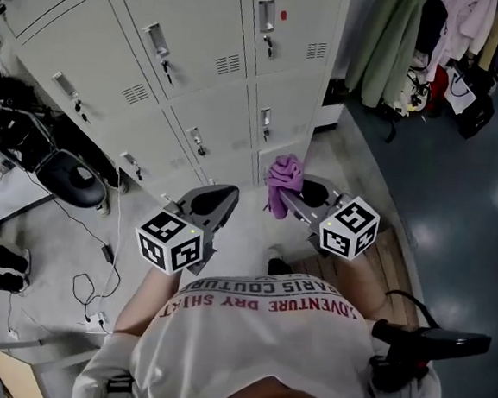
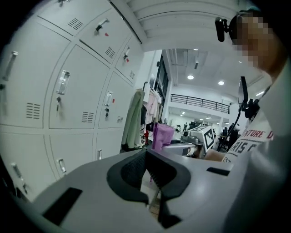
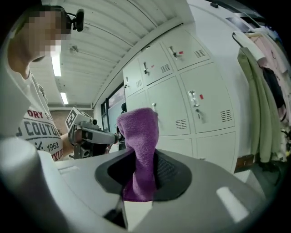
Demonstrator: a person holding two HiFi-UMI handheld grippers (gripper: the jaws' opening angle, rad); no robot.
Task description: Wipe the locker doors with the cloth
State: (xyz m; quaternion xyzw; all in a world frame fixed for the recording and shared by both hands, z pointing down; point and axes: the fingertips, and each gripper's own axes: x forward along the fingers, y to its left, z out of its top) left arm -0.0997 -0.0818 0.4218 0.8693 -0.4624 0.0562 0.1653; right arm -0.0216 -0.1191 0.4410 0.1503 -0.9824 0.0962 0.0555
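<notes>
At the left, the left gripper (image 1: 223, 198) has its jaws pressed together on nothing. It points toward the bank of grey locker doors (image 1: 207, 102) without touching them. Just to its right, the purple cloth (image 1: 283, 181) is pinched in the right gripper (image 1: 306, 193). The cloth is a bunched tuft standing up past the jaws, its free end toward the lowest doors. It is clear of the metal, and the doors lie ahead of it and somewhat above. Only the right gripper carries the cloth, so the wipe likely calls for pushing that one forward until the tuft presses flat. Hanging clothes (image 1: 388, 41) are further right.
</notes>
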